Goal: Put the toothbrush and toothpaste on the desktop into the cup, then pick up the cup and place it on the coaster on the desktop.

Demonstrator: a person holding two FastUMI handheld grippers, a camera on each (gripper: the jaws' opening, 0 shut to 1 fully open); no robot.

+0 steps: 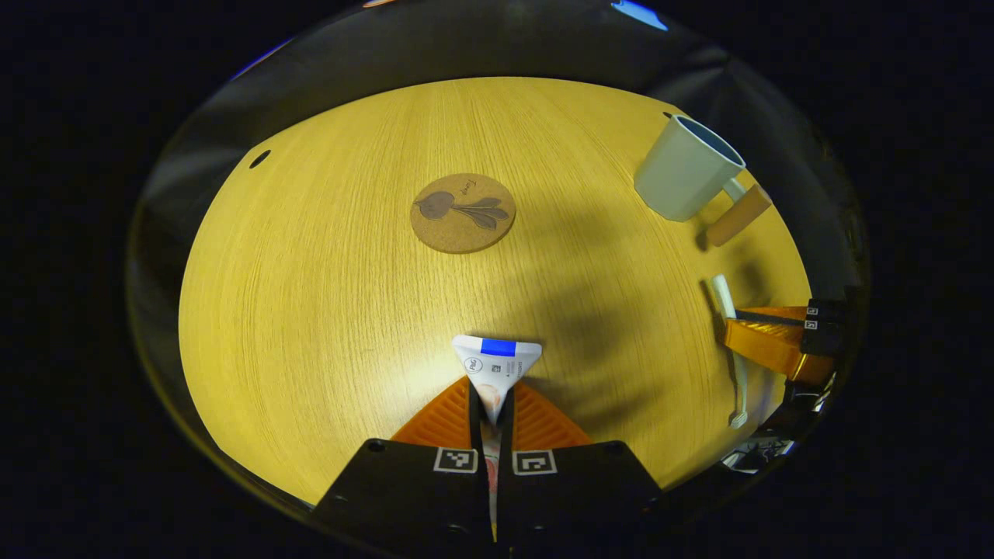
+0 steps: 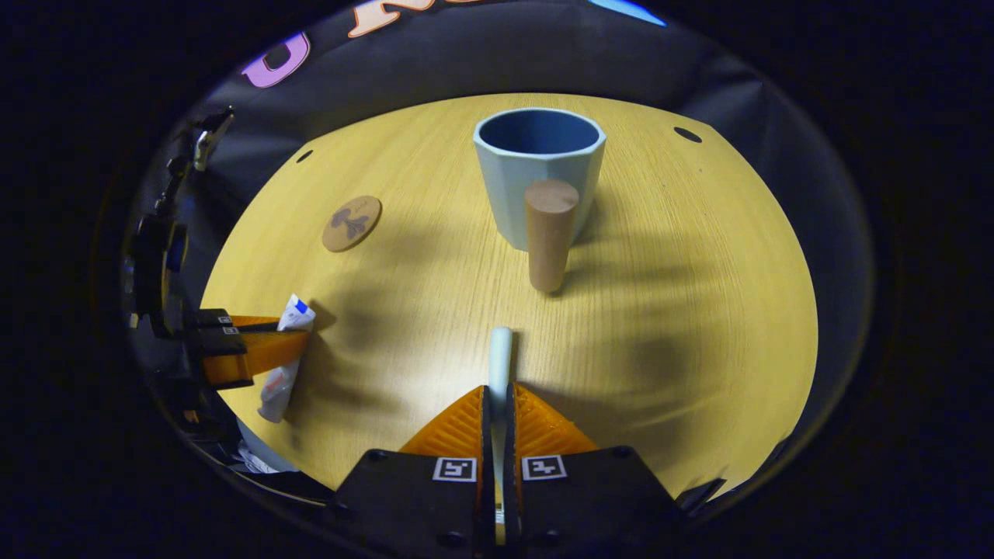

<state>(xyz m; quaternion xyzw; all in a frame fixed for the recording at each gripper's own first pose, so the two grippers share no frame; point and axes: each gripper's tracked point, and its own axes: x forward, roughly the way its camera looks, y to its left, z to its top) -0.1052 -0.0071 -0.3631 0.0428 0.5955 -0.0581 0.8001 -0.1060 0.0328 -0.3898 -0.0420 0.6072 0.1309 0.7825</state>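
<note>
A: Any readable writing? We can't make out the print on the toothpaste (image 1: 495, 365), and the coaster (image 1: 463, 213) far ahead has a scrawl over a plant drawing.

B: Left gripper (image 1: 494, 404) is clamped on that tube, lifted off the desktop (image 1: 311, 310). Right gripper (image 2: 498, 404) pinches the toothbrush (image 2: 500, 357); cup (image 2: 539, 175) straight ahead of it, handle toward us.

In the left gripper view, the coaster (image 1: 463, 213) lies on the desktop (image 1: 311, 310) at 12 o'clock from the toothpaste (image 1: 497, 365), well apart from it. The cup (image 1: 687, 177) stands at 2 o'clock, its handle (image 1: 738, 215) on the near side. The toothbrush (image 1: 730, 341) lies at 3 o'clock, below the cup. In the right gripper view, the cup stands at 12 o'clock beyond the toothbrush; the coaster lies at 10 o'clock.
</note>
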